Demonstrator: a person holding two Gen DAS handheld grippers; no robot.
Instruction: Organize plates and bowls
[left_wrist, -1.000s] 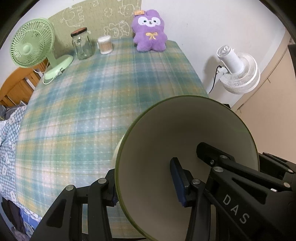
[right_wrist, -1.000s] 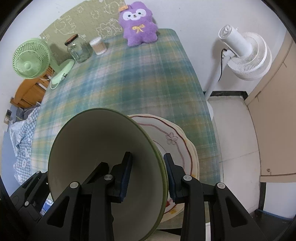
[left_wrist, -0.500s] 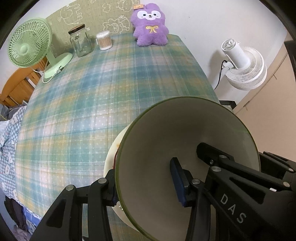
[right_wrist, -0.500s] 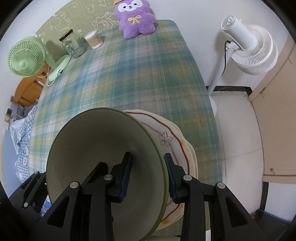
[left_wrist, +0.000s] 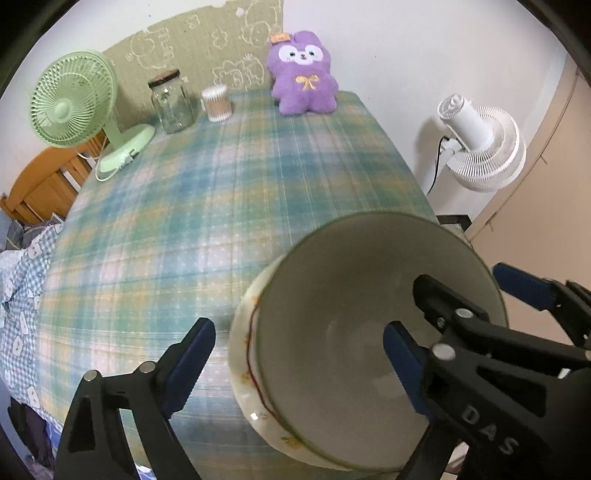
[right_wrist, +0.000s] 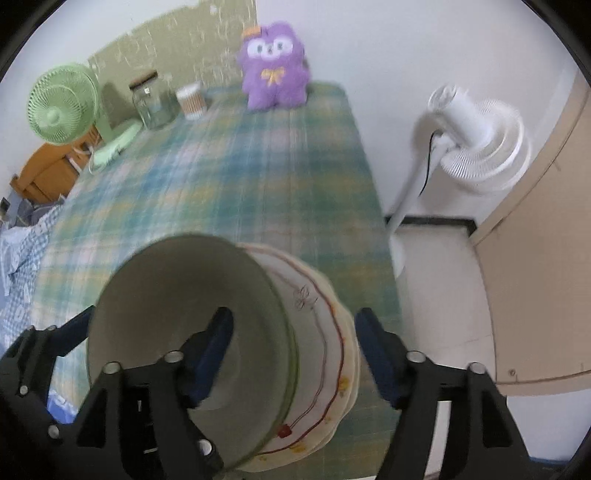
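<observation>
Left wrist view: the green-rimmed bowl (left_wrist: 354, 332) sits in the flowered plate (left_wrist: 245, 354) near the front edge of the checked bench (left_wrist: 221, 192). The left gripper (left_wrist: 295, 354) is opening; its left finger stands clear of the plate and its right finger is inside the bowl, off the wall

Right wrist view: the right gripper (right_wrist: 293, 347) is opening too, one finger inside the bowl (right_wrist: 177, 295), the other just beyond the plate (right_wrist: 325, 332) rim, neither pressing
</observation>
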